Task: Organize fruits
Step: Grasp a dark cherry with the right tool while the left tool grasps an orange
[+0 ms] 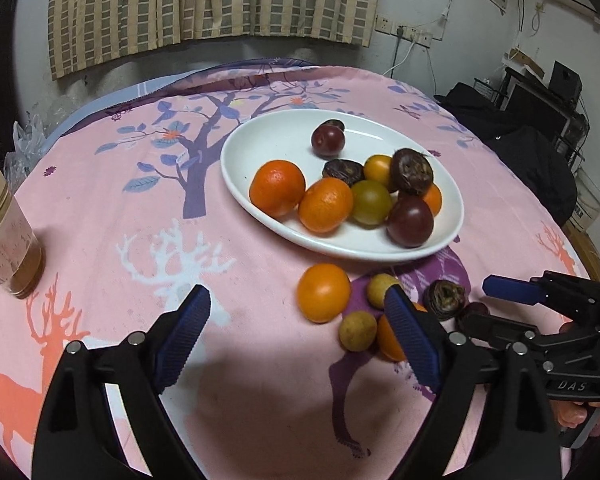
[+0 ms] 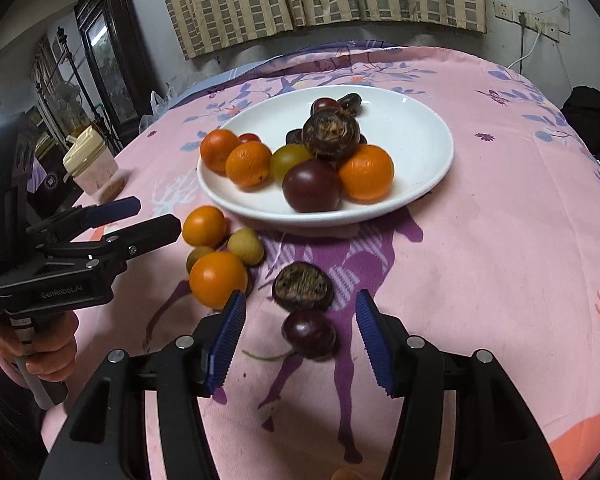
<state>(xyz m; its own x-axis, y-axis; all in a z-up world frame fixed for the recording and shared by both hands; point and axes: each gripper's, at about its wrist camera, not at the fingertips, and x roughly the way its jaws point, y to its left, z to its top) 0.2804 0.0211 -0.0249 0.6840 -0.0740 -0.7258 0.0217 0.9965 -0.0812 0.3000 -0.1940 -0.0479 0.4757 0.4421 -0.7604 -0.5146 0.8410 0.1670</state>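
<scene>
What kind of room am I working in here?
Most likely a lived-in home room, not a lab. The fruit sits on a pink printed cloth with deer and trees, a striped curtain hangs on the back wall, and a dark glass-fronted cabinet stands to one side.

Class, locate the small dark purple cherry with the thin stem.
In the right wrist view the small dark purple cherry lies on the pink printed tablecloth, between the open right gripper fingers, just below the brown water chestnut.
</scene>
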